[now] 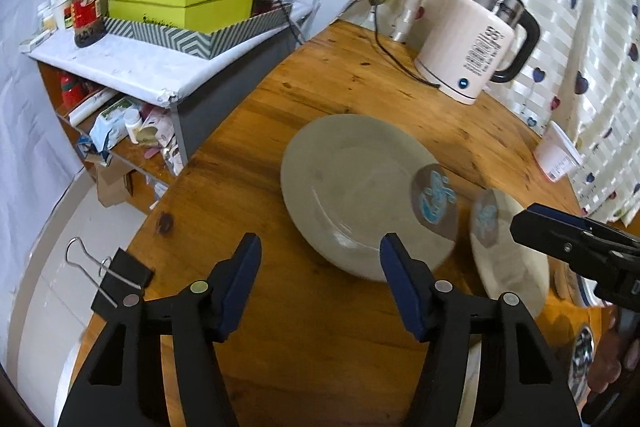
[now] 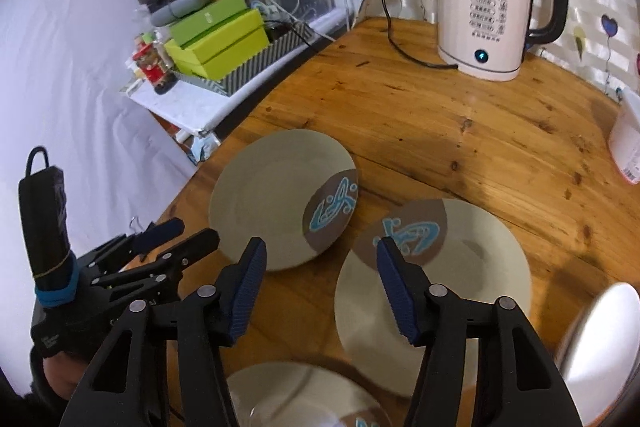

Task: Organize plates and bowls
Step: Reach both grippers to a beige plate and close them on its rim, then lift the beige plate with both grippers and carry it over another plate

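Ahead of left gripper [image 1: 320,247] — plate [image 1: 352,195] | jaws apart — empty

Tabletop [image 2: 420,115]: knotty wood w/ a warm, semi-gloss varnish. Plates [image 2: 276,199] [image 2: 472,279]: smooth glazed ceramic, pale grey-green, each w/ a matt-looking brown patch and blue motif. Kettle [image 2: 490,11]: cream plastic body, brushed-metal upper band, glossy black plastic handle. Left gripper [image 1: 320,259] and right gripper [image 2: 320,259]: matt black plastic arms, ribbed blue pads, small metal rivets. Boxes [image 1: 184,1]: matt lime-green cardboard. Curtain [image 1: 560,7]: satiny striped cloth. Binder clip [image 1: 120,279]: black body, wire handles.
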Demonstrator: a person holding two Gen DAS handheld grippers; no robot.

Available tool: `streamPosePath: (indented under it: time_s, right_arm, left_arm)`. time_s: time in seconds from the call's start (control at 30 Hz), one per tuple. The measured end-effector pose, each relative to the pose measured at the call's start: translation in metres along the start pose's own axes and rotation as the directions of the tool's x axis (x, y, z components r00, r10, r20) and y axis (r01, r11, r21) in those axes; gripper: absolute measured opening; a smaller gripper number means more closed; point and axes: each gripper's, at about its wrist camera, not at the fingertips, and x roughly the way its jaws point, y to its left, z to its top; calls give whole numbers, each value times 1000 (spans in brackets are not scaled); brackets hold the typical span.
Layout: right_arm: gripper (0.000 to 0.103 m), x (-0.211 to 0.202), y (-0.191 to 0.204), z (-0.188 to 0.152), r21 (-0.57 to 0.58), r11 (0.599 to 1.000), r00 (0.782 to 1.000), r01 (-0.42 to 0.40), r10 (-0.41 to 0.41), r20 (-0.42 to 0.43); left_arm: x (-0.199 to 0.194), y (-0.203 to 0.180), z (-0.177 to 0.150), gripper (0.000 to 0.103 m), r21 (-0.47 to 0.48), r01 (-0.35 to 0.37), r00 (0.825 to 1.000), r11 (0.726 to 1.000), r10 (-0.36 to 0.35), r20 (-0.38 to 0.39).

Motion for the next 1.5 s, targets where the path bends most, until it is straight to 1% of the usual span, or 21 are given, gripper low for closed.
streamPosePath:
  time_s: [0.2,0.27,0.33,0.43,0.53,0.67,0.73,0.83,0.93,1.17,1.37,1.5]
  right_arm:
    - [52,29,-8,17,22,1000,999,-9,10,-33]
    - [49,39,-11,20,30,999,999,-15,16,-45]
    - [48,49,-14,23,40,999,998,-14,16,-62]
    - [46,59,-18,26,62,998,996,-17,22,-81]
    - [45,66,-20,28,63,998,996,-7,13,-92]
    - [36,73,-22,29,68,998,994,-1,8,-106]
    - [32,75,-23,29,71,998,994,-1,8,-111]
    - [31,77,-23,28,71,997,993,2,6,-117]
    - [24,78,-23,28,72,997,993,-8,16,-118]
    - [23,78,-20,30,68,998,994,-6,13,-113]
    - [22,65,-12,31,46,999,996,-2,6,-94]
    - [22,54,-9,27,52,999,996,-2,7,-86]
  left_arm:
    - [14,9,9,62,-33,7,1000,999,-7,-12]
    - [19,10,11,61,-39,11,1000,999,-11,-20]
    - [24,12,13,54,-42,8,1000,999,-9,-29]
    - [31,13,14,51,-45,8,999,999,-10,-43]
    - [31,13,15,49,-42,11,999,999,-13,-37]
    - [32,13,16,41,-41,9,999,999,-11,-36]
    - [33,13,17,35,-37,23,999,999,-24,-36]
    - [34,9,18,32,-23,29,999,999,-30,-35]
    - [37,8,19,31,-19,30,999,999,-30,-34]
    - [37,6,19,31,-19,25,999,999,-26,-29]
    - [26,6,18,31,-16,19,1000,1000,-20,-17]
    - [15,5,16,31,-11,19,1000,1000,-19,-11]
